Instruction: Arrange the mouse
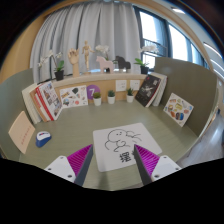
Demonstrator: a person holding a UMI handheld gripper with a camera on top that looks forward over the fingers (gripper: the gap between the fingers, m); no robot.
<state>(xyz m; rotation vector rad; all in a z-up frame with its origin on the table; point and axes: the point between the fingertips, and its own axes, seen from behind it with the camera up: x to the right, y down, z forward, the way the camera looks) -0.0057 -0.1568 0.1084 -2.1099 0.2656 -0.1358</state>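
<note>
A small blue and white mouse (43,138) lies on the green-grey table (80,130), off to the left and ahead of the fingers. A white mouse mat (125,143) with a black cartoon drawing lies flat just ahead of the fingers, its near edge reaching between them. My gripper (112,165) is open and empty above the table, with its magenta pads (78,160) spread wide apart. The mouse is well clear of the left finger.
Picture cards and books lean around the table's edge: on the left (45,100), at the back (74,96) and on the right (178,109). Small potted plants (111,96) stand at the back. A shelf behind holds figures (86,52), with curtains and windows beyond.
</note>
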